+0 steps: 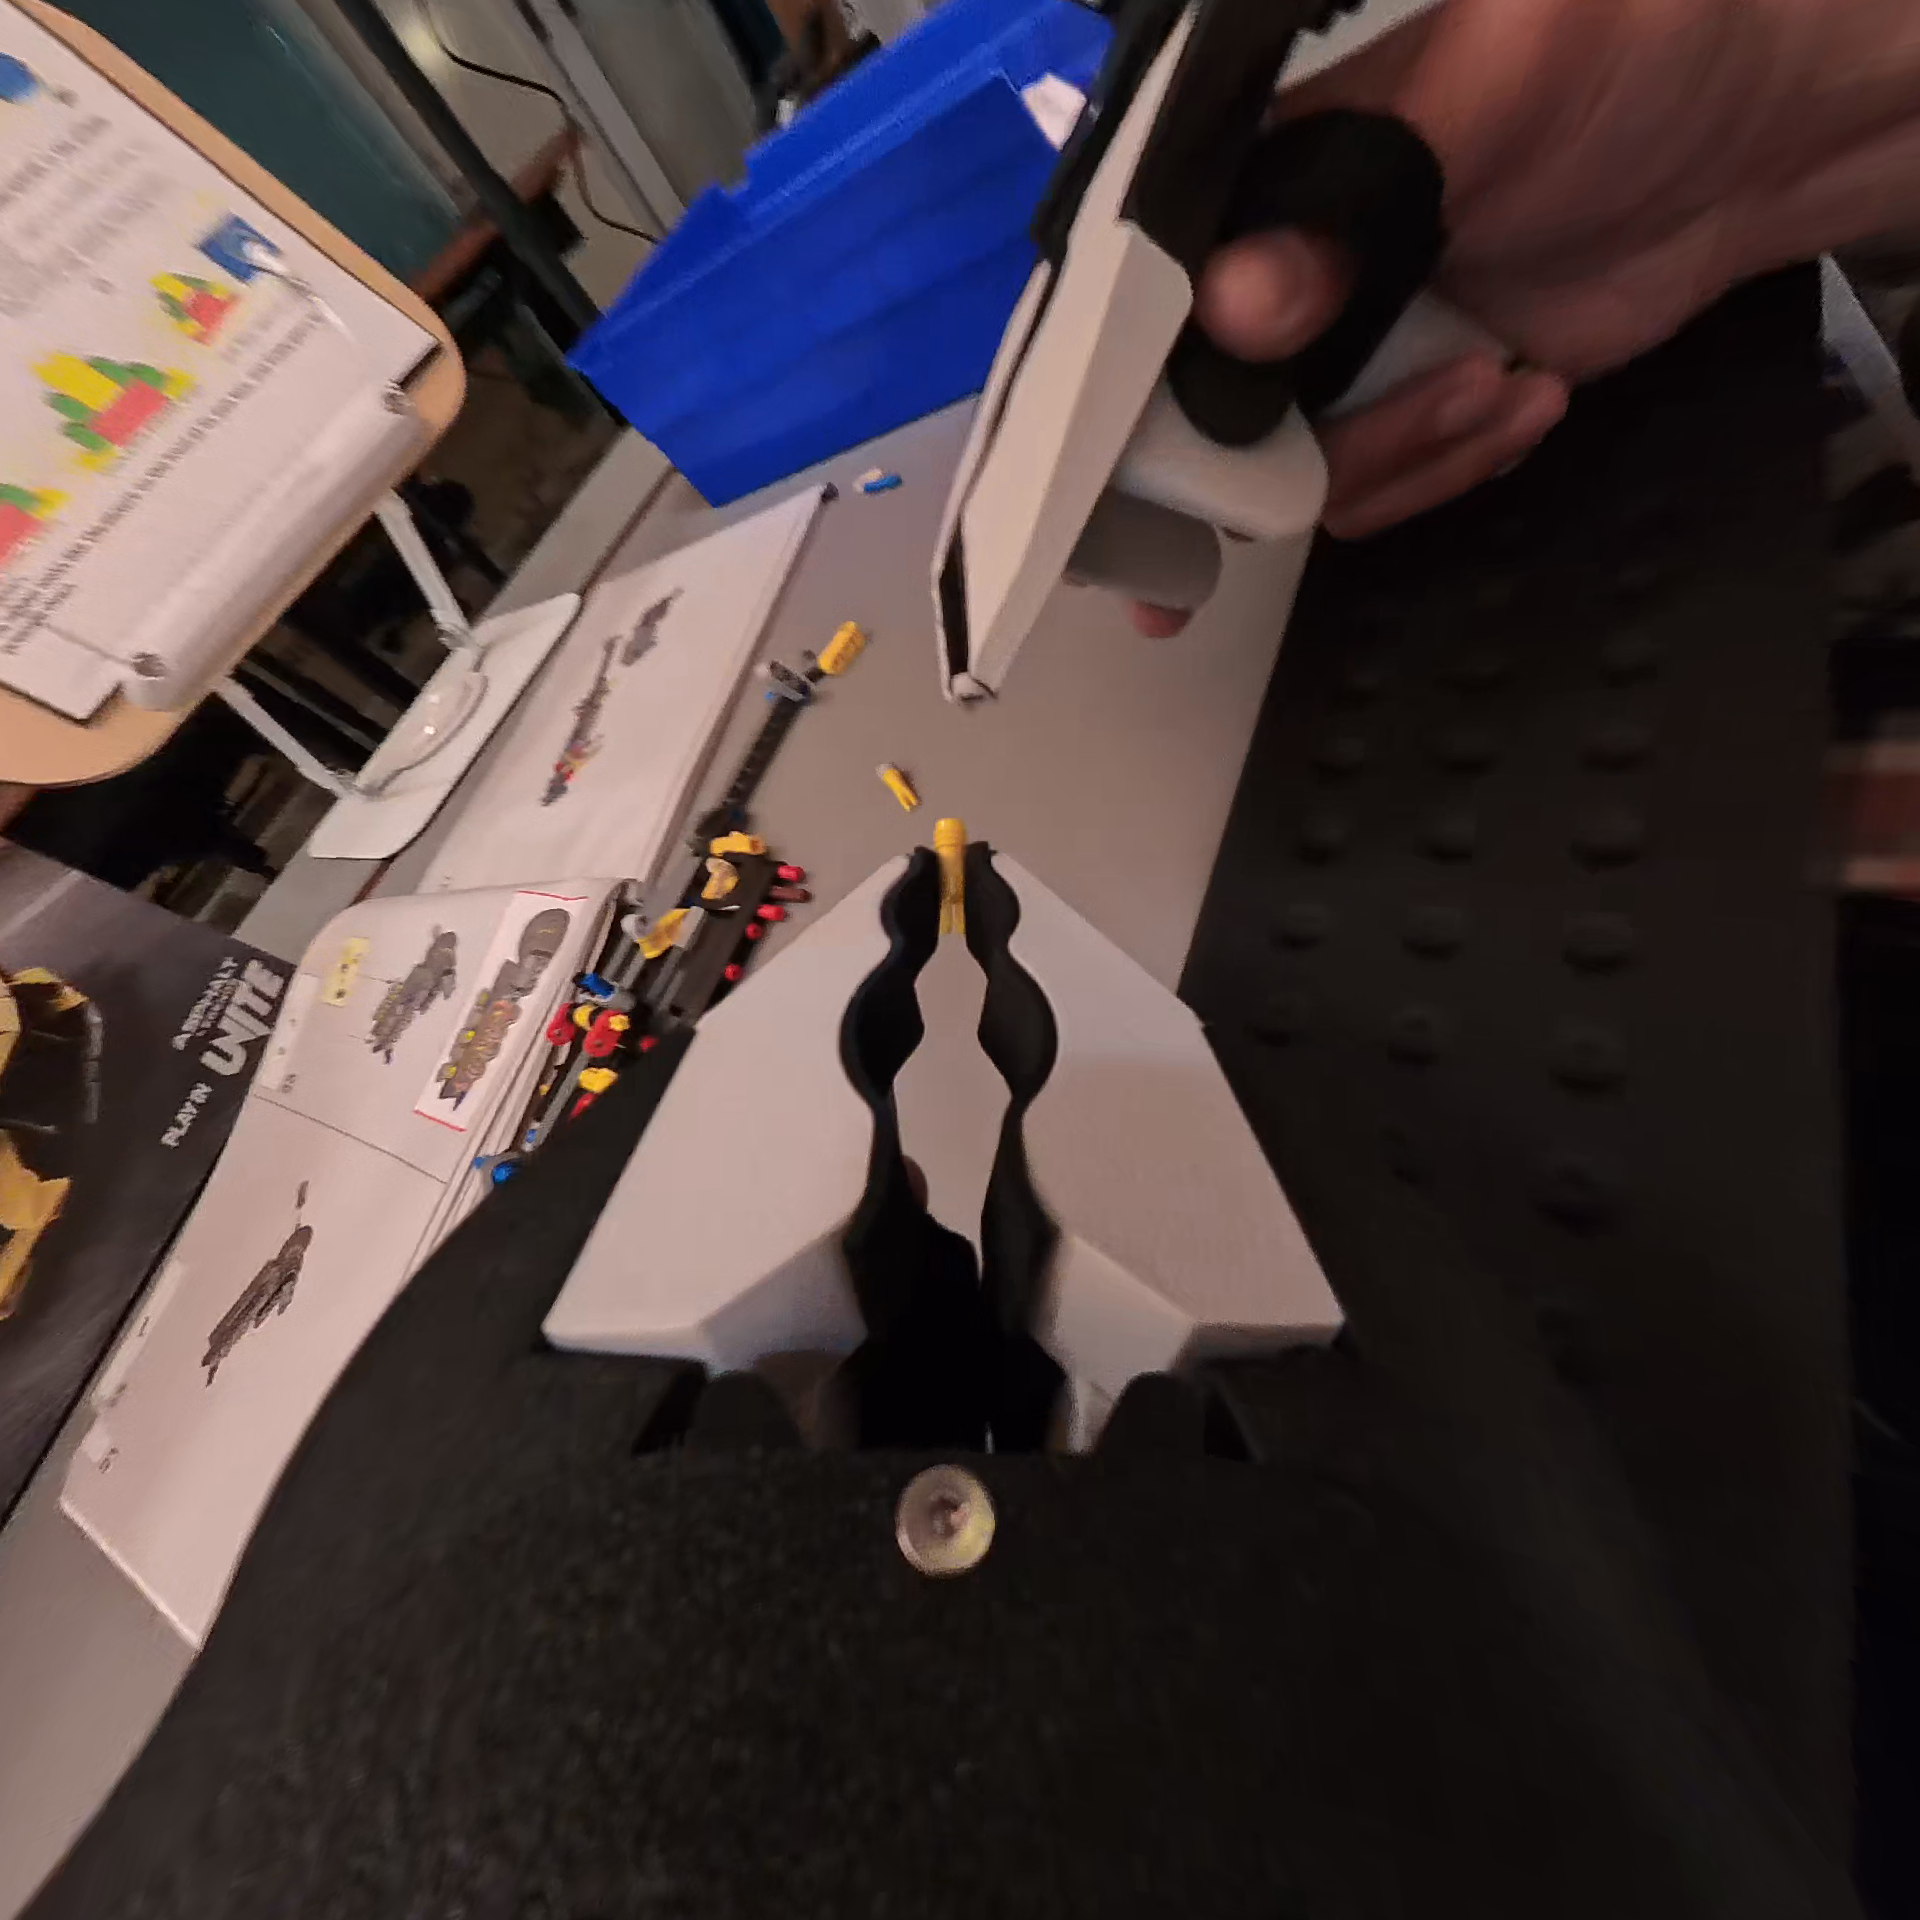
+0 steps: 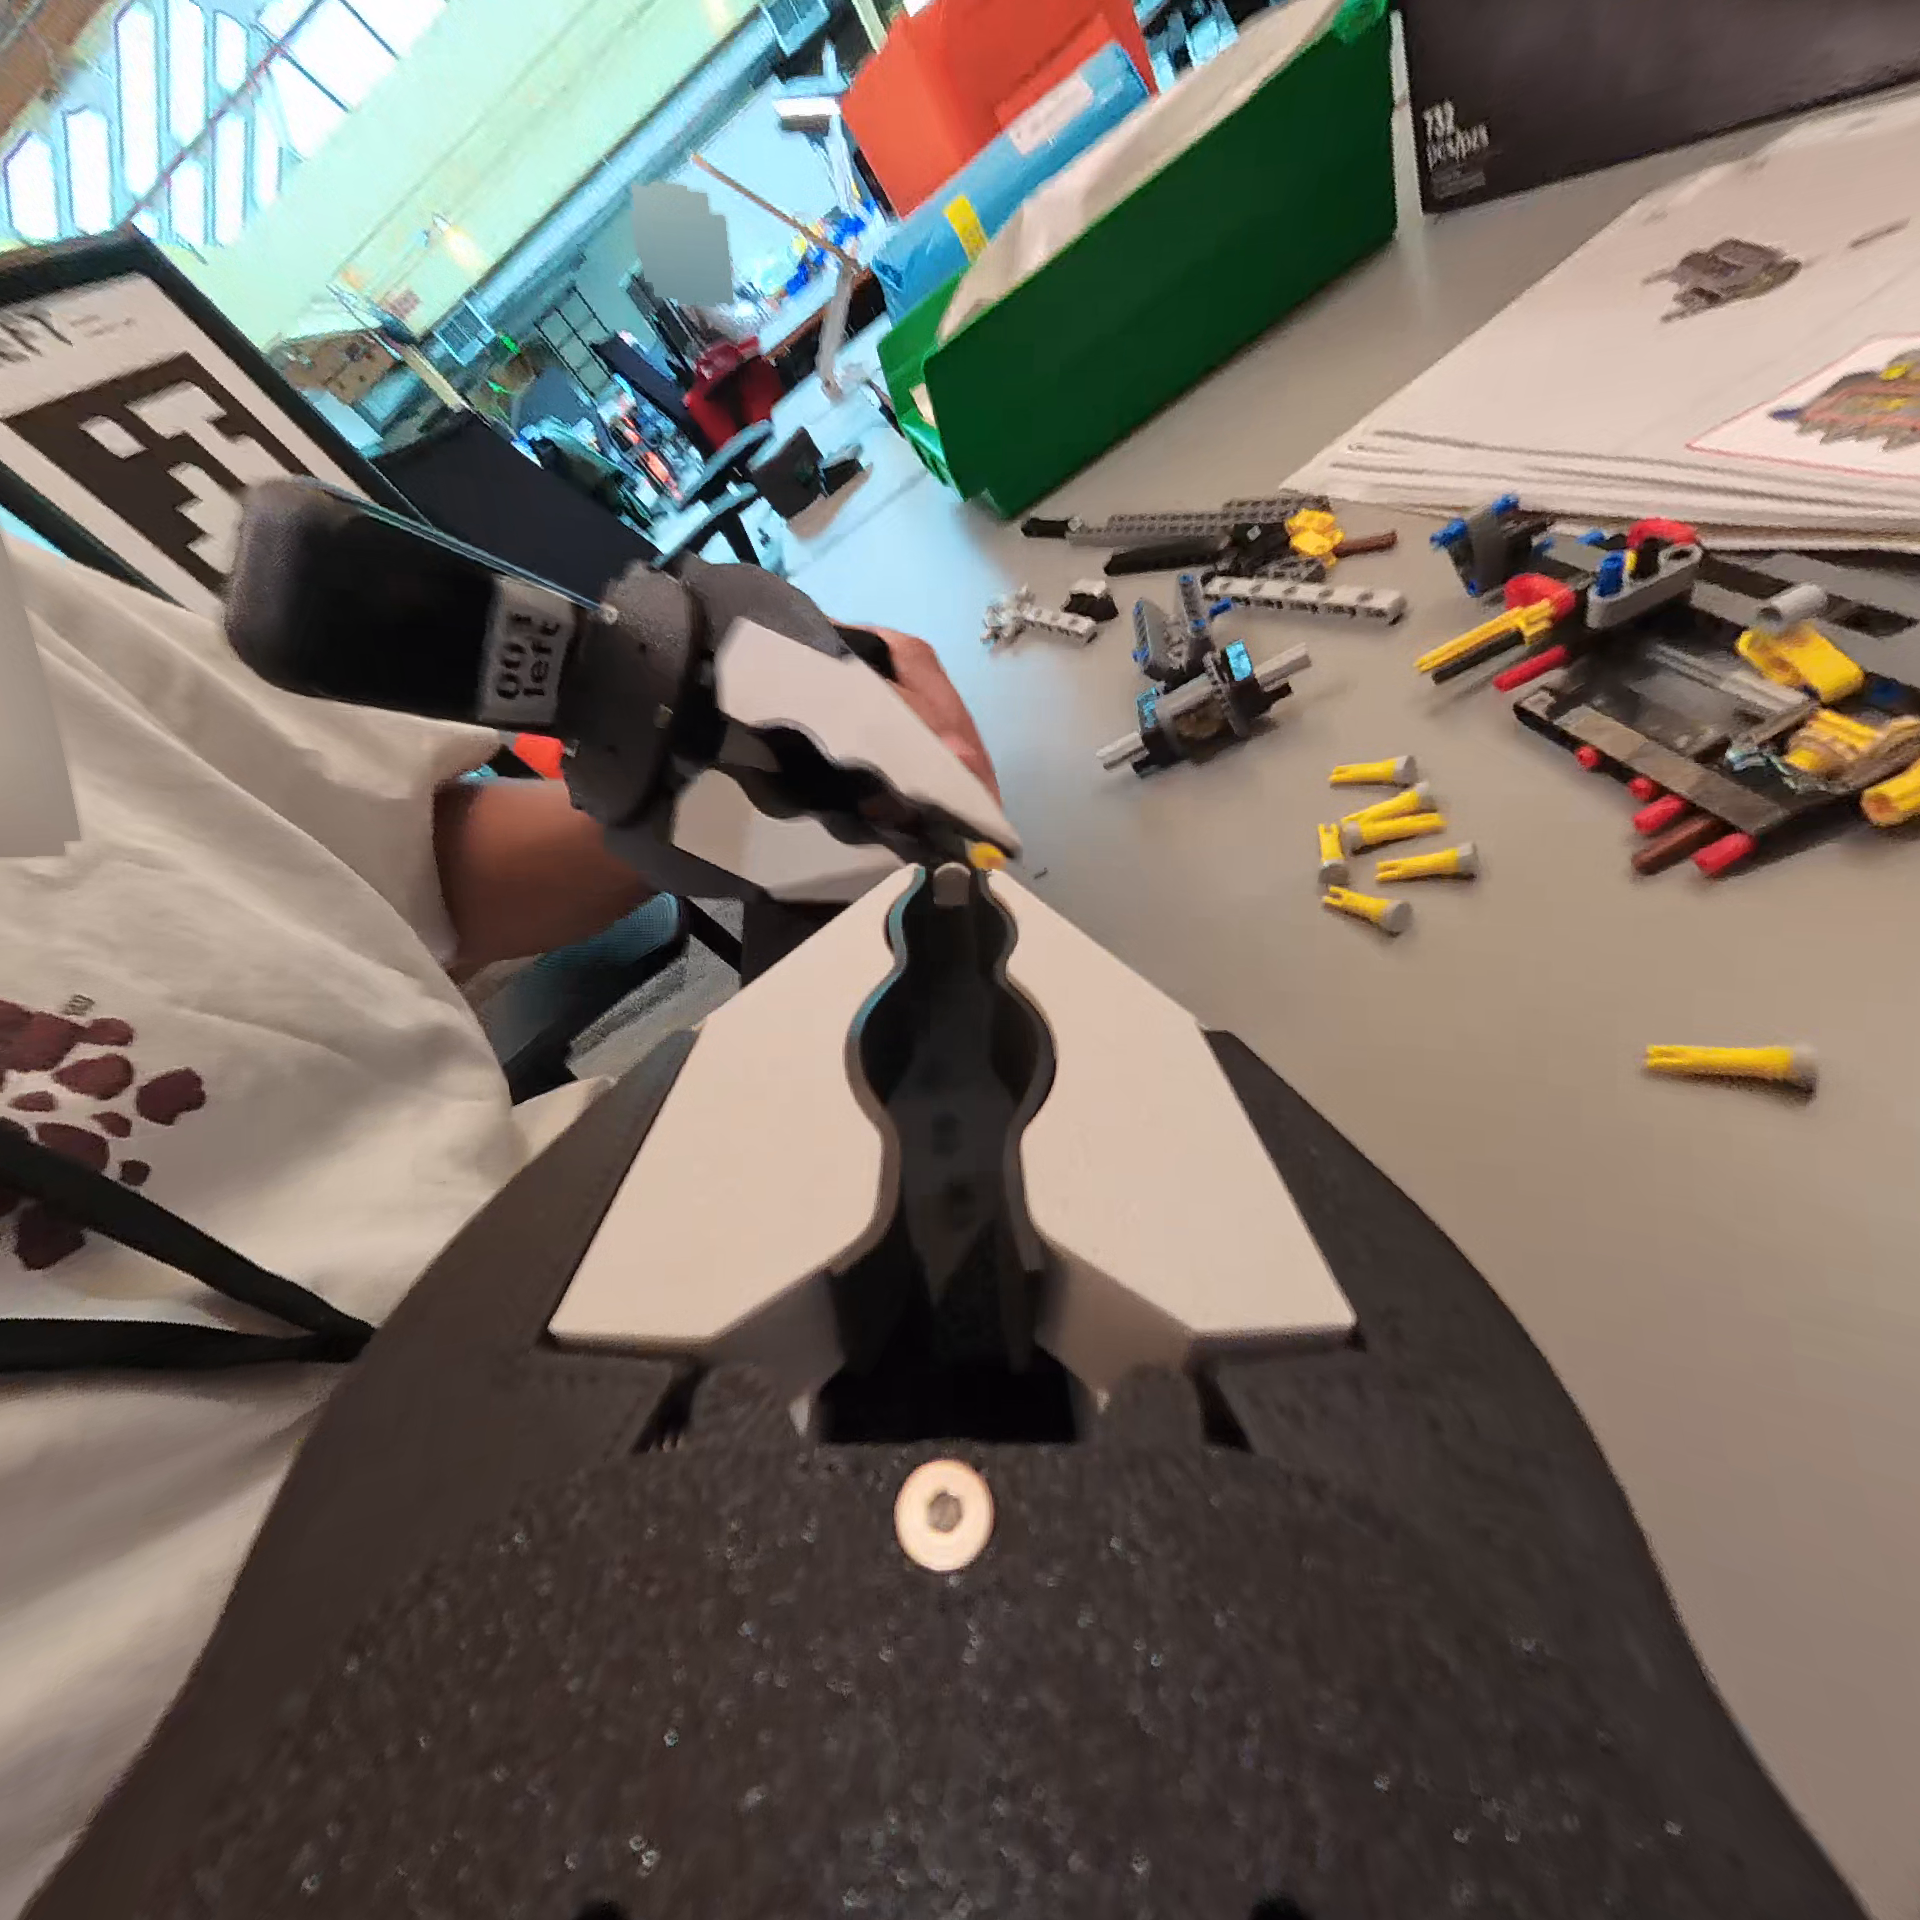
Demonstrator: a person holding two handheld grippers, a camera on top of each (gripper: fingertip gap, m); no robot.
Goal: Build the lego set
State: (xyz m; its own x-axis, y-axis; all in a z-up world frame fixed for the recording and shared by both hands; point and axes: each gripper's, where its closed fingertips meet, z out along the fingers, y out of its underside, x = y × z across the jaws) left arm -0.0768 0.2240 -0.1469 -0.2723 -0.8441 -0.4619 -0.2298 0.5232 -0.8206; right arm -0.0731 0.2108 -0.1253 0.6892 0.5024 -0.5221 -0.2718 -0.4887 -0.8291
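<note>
A grey bench [image 2: 1351,1299] in a busy workshop carries open instruction booklets [image 2: 1621,405], a green bin [image 2: 1143,343] and a blue bin [image 1: 852,270]. A half-built black lego model [image 2: 1704,707] with yellow and red parts lies beside the booklets, with a smaller grey assembly [image 2: 1195,686] just to its left. A cluster of loose yellow pins [image 2: 1387,831] lies near them, and one more pin [image 2: 1730,1065] lies apart from it.

The left gripper [image 1: 948,862] is held above the bench, its jaws clamped on a yellow pin [image 1: 949,868] that sticks out past the tips. The right gripper [image 2: 948,883] has its jaws together on a dark lego piece [image 2: 951,1039] tipped with a grey peg [image 2: 951,883]. The two grippers meet tip to tip, the yellow pin close to the peg; whether they touch cannot be told. A hand [image 1: 1621,239] grips the right gripper's handle.
</note>
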